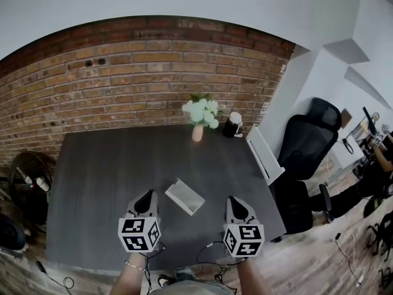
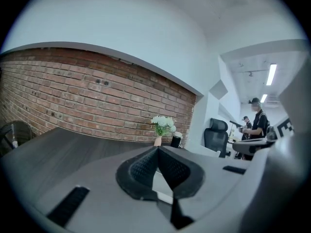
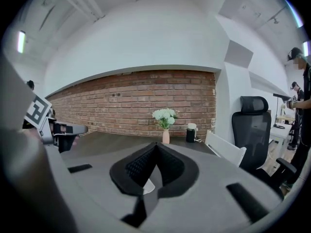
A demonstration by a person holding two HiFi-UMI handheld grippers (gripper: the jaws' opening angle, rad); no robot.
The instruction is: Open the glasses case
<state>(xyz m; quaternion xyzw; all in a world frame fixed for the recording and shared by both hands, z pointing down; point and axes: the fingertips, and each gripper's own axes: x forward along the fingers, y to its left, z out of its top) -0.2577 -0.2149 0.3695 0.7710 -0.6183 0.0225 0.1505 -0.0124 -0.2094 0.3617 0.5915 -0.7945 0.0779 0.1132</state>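
Observation:
The glasses case (image 1: 184, 196) is a pale grey-white box lying near the front middle of the dark table (image 1: 98, 183); it looks to lie open, with its lid raised. My left gripper (image 1: 146, 199) hovers just left of it and my right gripper (image 1: 237, 205) just right of it, both apart from the case. In the left gripper view the black pads (image 2: 146, 168) meet at the tip with nothing between them. The right gripper (image 3: 156, 145) is likewise shut and empty. A pale sliver of the case (image 3: 144, 186) shows below the right jaws.
A vase of white flowers (image 1: 198, 126) and a black-and-white canister (image 1: 233, 125) stand at the table's far edge by the brick wall (image 1: 135, 78). A white board (image 1: 264, 155) leans at the right edge beside a black office chair (image 1: 307, 141). People stand at far right (image 1: 381, 152).

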